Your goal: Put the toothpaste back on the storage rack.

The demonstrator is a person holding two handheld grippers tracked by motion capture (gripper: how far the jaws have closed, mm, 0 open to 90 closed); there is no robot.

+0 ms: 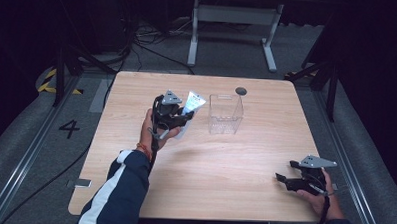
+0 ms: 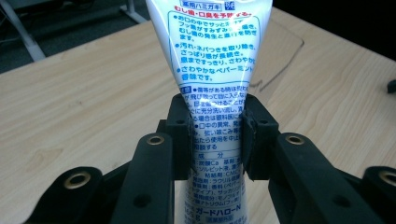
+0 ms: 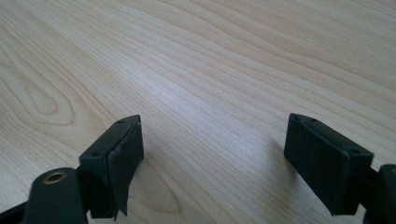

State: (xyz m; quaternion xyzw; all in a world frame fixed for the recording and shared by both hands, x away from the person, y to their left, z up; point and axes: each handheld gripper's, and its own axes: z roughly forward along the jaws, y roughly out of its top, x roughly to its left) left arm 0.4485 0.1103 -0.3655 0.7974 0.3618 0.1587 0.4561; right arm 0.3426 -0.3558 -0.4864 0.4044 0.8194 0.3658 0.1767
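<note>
Left gripper view, tube (image 2: 215, 70) clamped between left tool (image 2: 215, 140)

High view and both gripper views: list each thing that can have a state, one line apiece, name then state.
toothpaste tube: held off the table, clamped between the jaws, squeezed where the pads press.
left gripper: shut on the toothpaste tube.
right gripper: open, nothing between the jaws, low over the table.
clear box: upright on the table, open at the top, looks empty.
</note>
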